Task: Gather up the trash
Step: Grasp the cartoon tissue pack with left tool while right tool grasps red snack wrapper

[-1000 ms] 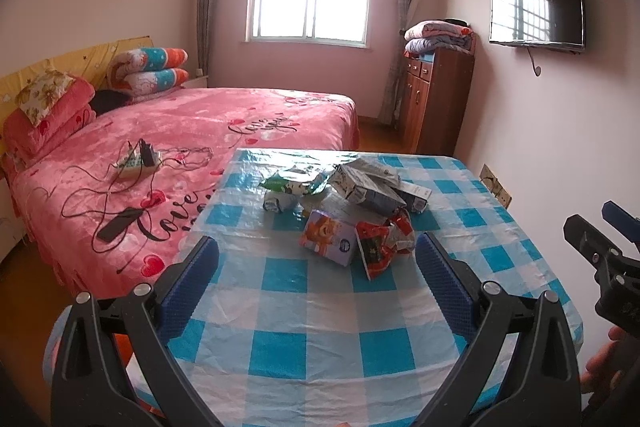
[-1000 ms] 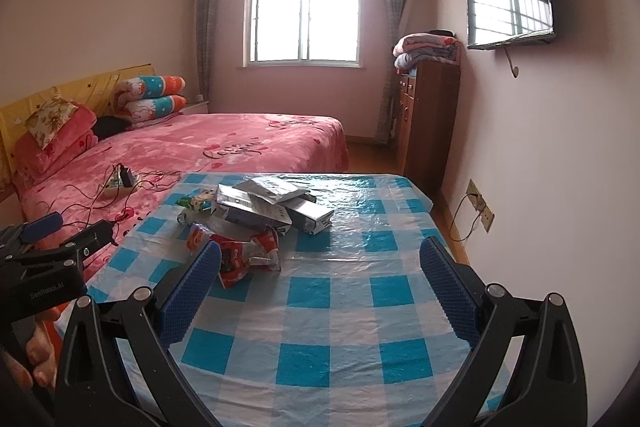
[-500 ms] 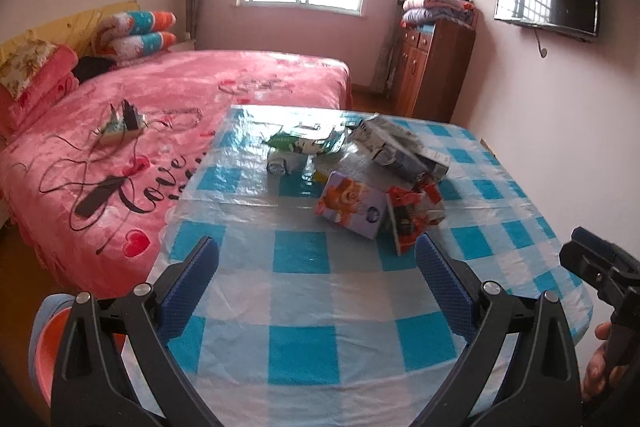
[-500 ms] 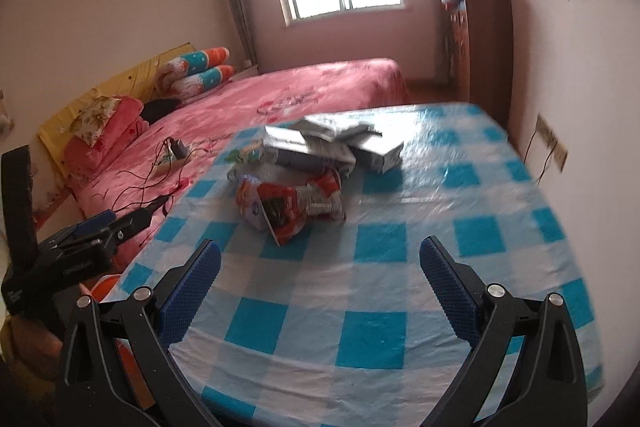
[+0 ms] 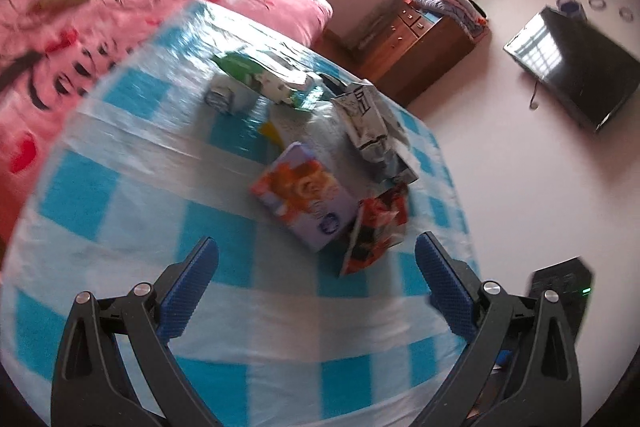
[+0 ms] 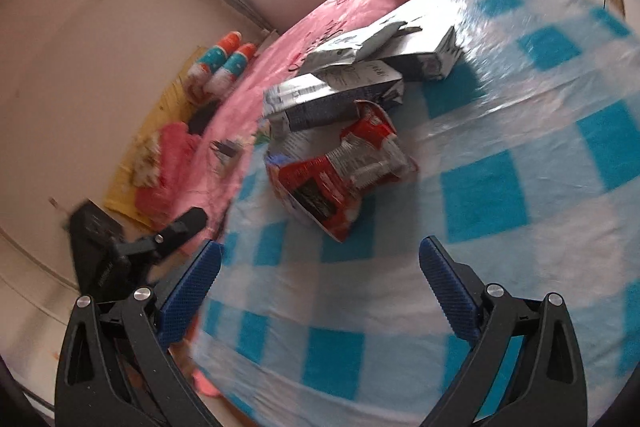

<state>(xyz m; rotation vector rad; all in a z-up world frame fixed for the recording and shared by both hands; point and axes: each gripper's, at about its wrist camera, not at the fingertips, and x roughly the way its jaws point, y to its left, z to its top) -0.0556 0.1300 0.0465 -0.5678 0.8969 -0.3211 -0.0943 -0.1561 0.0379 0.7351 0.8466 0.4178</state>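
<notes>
Both the left gripper (image 5: 316,265) and right gripper (image 6: 320,267) are being held spread, empty, above the checked table (image 5: 132,219), the red wrapper (image 6: 340,175) lying just ahead.

My left gripper (image 5: 316,269) sits at the bottom of its picture, its blue fingers (image 5: 188,289) spread wide apart. My right gripper (image 6: 320,273) is wide too, holding nothing.

Crumpled wrappers (image 5: 376,227) and flattened cartons (image 6: 336,95) lie heaped together.
</notes>
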